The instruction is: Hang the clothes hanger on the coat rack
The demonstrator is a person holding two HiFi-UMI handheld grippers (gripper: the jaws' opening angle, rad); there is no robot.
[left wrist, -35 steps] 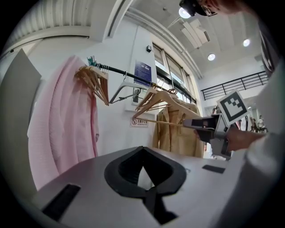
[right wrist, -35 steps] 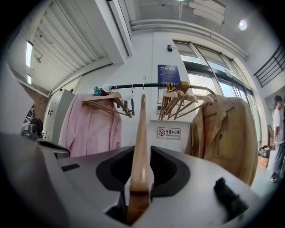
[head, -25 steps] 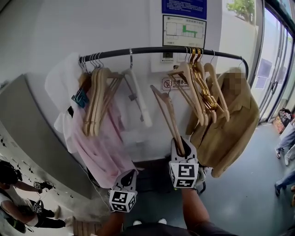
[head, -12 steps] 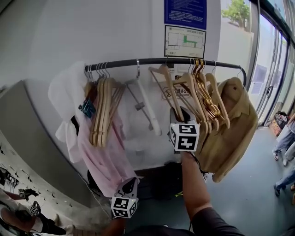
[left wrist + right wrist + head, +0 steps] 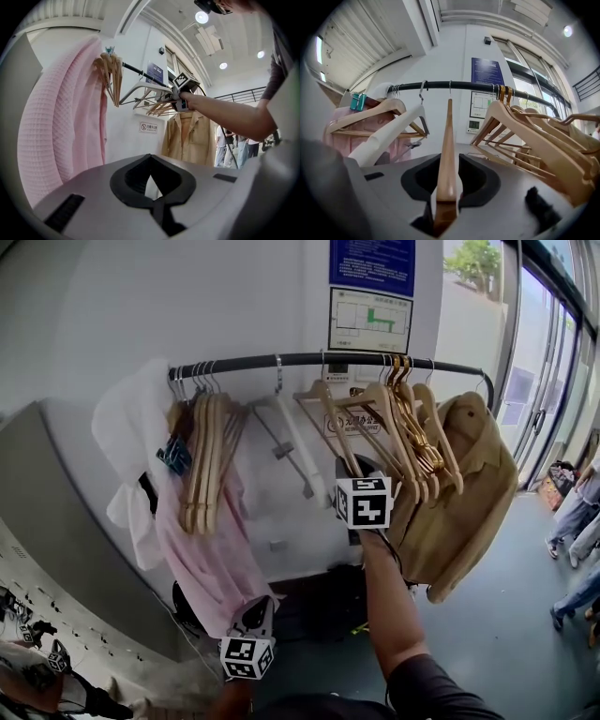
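Hanger (image 5: 333, 427) clamped in raised right gripper (image 5: 446, 194), hook on rail (image 5: 234, 363) between white hanger (image 5: 298, 451) and wooden bunch (image 5: 412, 432); left gripper (image 5: 153, 197) low, jaws together, empty.

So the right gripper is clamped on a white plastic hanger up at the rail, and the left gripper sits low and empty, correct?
Not quite. The right gripper is clamped on a wooden hanger, not a white plastic one; the right gripper view shows its jaws shut on the wooden arm. The white hanger hangs free beside it on the rail. The rest holds: the left gripper sits low and empty.
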